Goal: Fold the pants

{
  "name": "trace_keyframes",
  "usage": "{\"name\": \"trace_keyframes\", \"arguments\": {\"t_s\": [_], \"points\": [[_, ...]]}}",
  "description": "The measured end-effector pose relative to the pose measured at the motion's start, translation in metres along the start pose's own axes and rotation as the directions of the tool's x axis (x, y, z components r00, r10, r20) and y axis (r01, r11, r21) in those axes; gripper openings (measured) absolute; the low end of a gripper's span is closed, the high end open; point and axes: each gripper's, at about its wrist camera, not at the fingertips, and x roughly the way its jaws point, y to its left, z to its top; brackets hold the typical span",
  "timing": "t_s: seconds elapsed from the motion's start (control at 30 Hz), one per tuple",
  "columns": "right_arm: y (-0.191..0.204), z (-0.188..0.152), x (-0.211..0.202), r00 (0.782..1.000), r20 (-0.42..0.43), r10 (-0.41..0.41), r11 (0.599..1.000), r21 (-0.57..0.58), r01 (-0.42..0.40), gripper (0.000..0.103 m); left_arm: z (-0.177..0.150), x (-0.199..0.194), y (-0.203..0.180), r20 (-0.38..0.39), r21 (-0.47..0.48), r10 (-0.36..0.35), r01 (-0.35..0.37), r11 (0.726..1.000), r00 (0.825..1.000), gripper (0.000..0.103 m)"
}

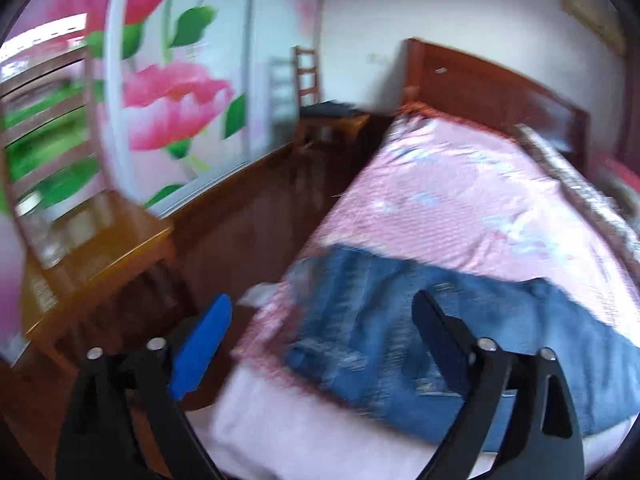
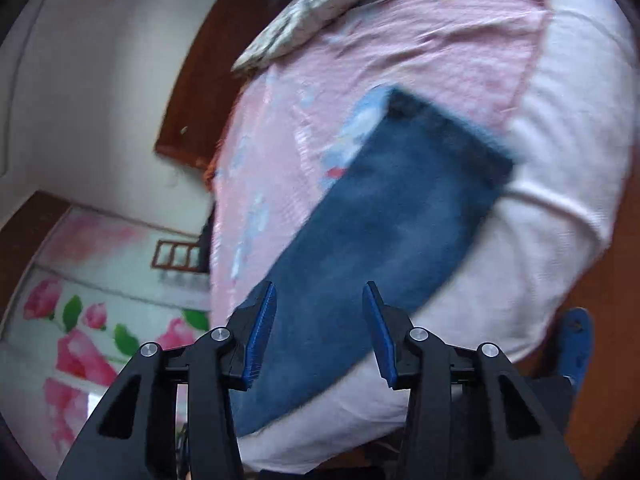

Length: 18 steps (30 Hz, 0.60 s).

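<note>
Blue denim pants [image 1: 400, 328] lie flat across the near end of a bed with a pink cover [image 1: 460, 208]. In the right wrist view the pants [image 2: 384, 232] show as one long strip with the hem end far from me. My left gripper [image 1: 320, 308] is open wide and hovers above the pants near the bed's left edge, holding nothing. My right gripper [image 2: 320, 300] is open above the near part of the pants and holds nothing. Both views are blurred by motion.
A wooden headboard [image 1: 480, 80] stands at the far end of the bed. A floral pillow [image 2: 304, 12] lies near it. A wooden table [image 1: 92, 256] and a chair [image 1: 320, 120] stand on the dark floor to the left. A flowered wardrobe [image 1: 172, 92] lines the wall.
</note>
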Motion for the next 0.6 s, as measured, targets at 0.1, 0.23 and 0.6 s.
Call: {"name": "trace_keyframes", "arguments": {"t_s": [0.1, 0.23, 0.6], "points": [[0.057, -0.008, 0.084, 0.979, -0.153, 0.137, 0.987, -0.063, -0.148, 0.044, 0.004, 0.027, -0.041, -0.083, 0.014, -0.261, 0.263, 0.965, 0.962, 0.100], [0.128, -0.034, 0.209, 0.899, -0.345, 0.270, 0.953, -0.038, -0.301, 0.044, 0.002, 0.078, -0.090, -0.162, 0.006, -0.374, 0.380, 0.925, 0.913, 0.100], [0.149, -0.091, 0.411, 0.842, -0.532, 0.089, 0.992, -0.030, -0.124, 0.001, -0.021, 0.150, -0.098, -0.266, -0.025, -0.336, 0.342, 0.939, 0.904, 0.101]]}}
